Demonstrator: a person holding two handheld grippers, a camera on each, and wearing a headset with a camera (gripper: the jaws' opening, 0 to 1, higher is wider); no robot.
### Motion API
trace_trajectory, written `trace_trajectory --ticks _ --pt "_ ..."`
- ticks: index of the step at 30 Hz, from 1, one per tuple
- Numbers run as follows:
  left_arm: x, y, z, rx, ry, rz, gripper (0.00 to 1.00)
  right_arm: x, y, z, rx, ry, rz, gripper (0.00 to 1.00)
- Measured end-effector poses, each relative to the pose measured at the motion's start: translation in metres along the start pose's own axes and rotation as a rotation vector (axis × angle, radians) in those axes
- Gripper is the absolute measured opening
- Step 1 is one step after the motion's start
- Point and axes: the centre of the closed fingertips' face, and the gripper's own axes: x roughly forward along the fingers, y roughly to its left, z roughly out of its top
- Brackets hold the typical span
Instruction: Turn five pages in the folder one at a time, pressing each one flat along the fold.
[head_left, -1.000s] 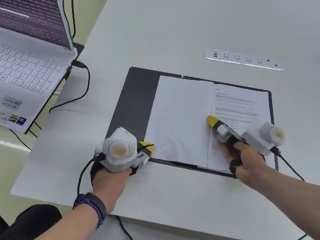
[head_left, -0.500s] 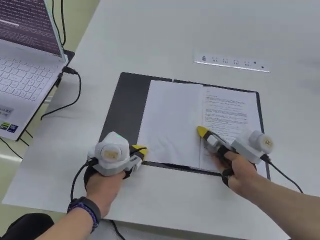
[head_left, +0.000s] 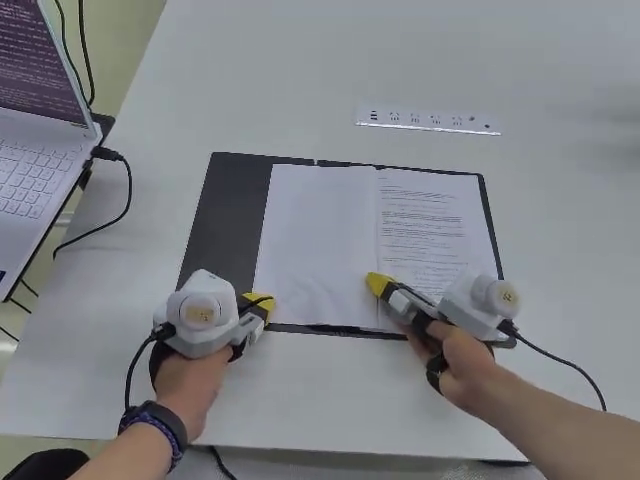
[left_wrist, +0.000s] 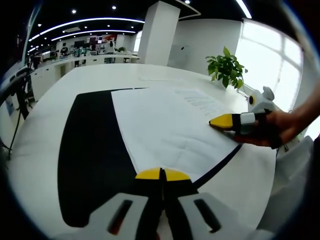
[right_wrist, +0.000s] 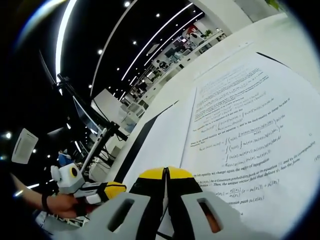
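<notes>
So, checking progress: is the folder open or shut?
Open: the folder lies spread flat, blank page left, printed page right.

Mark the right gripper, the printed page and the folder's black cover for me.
right gripper (head_left: 376, 284): head view, midway between its yellow tips.
printed page (head_left: 432, 225): head view, middle of the text.
black cover (head_left: 228, 225): head view, bare left part.

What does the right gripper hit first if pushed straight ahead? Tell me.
Probably the blank left page, just beside the fold; the shut right gripper lies low over it, so depth is uncertain.
</notes>
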Motion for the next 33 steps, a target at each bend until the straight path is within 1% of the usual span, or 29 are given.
trace_trajectory --ticks 8,9,10,11,12,16,18,21,26,28,29,30,31,33 --pt "-0.001 -0.001 0.0 0.005 0.002 -0.013 0.0 -0.009 0.003 -0.012 0.002 0.013 0.005 0.0" --pt "-0.002 -0.001 0.0 0.001 0.003 -0.015 0.0 -0.011 0.005 -0.014 0.001 0.015 0.006 0.0" --pt "-0.002 -0.001 0.0 -0.01 0.003 -0.016 0.0 -0.013 0.007 -0.016 -0.002 0.016 0.008 0.0" --pt "-0.002 0.0 0.0 -0.034 0.003 -0.016 0.0 -0.015 0.008 -0.018 -0.007 0.017 0.008 0.0" --pt "-0.002 0.0 0.0 -0.039 0.004 -0.016 0.0 -0.015 0.008 -0.018 -0.009 0.016 0.008 0.0" --pt "-0.002 -0.001 0.001 -0.043 0.009 -0.015 0.0 -0.017 0.009 -0.019 0.013 0.004 -0.001 0.0" --pt "-0.003 -0.001 0.001 -0.058 0.007 -0.015 0.0 -0.018 0.009 -0.019 0.034 0.009 -0.01 0.0" --pt "-0.003 0.0 0.0 -0.069 0.007 -0.011 0.0 -0.018 0.011 -0.02 0.024 0.02 -0.018 0.0" --pt "-0.003 0.0 0.0 -0.076 0.014 -0.01 0.0 -0.024 0.013 -0.026 0.028 0.027 -0.023 0.0" --pt "-0.003 0.0 0.001 -0.105 0.033 -0.001 0.0 -0.027 0.014 -0.029 0.032 0.027 -0.028 0.0" --pt "-0.002 -0.001 0.002 -0.092 0.052 0.003 0.0 -0.028 0.013 -0.03 0.043 0.016 -0.035 0.0" --pt "-0.001 -0.002 0.002 -0.081 0.061 -0.001 0.0 -0.03 0.013 -0.03 0.055 0.006 -0.039 0.0" --pt "0.0 -0.007 0.002 -0.093 0.07 -0.014 0.0 -0.031 0.013 -0.031 0.067 -0.003 -0.043 0.0" --pt "0.0 -0.009 0.003 -0.095 0.074 -0.013 0.0 -0.031 0.012 -0.031 0.074 -0.006 -0.05 0.0"
